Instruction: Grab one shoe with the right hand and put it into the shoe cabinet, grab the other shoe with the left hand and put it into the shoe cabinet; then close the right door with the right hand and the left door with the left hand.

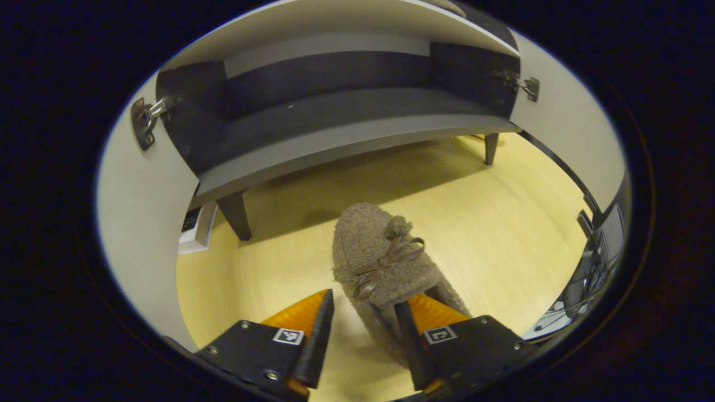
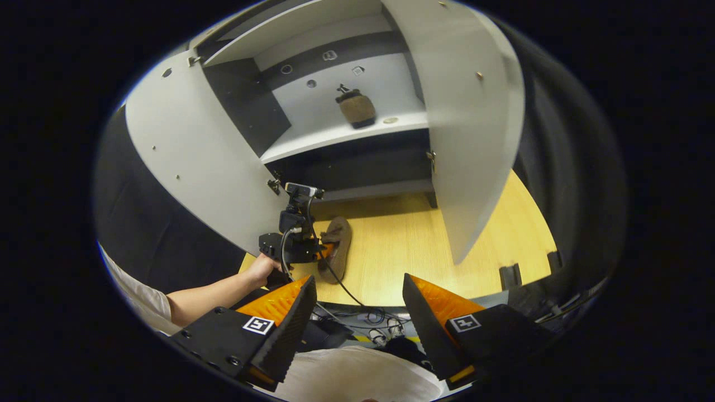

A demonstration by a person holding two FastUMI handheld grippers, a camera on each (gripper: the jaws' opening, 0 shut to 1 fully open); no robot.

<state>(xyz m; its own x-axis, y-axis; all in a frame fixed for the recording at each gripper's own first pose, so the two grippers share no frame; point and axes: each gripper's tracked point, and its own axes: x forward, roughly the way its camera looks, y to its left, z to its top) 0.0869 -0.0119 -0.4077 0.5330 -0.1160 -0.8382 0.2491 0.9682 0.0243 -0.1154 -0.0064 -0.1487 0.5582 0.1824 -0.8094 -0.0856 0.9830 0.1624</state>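
Shoe (image 1: pixel 380 262) number two lies on the wooden floor (image 1: pixel 503 223) below the open shoe cabinet (image 1: pixel 346 139), its heel between the spread fingers of your left hand-held gripper (image 1: pixel 363 340), not yet clenched; one finger sits inside the collar. Close off-centre and the soft wall may fold and slip out on the lift. At twelve o'clock the lower shelf edge could catch the toe. Your right hand-held gripper (image 2: pixel 357 329) hangs released, well back; the first shoe (image 2: pixel 356 109) rests on the upper shelf (image 2: pixel 313 139).
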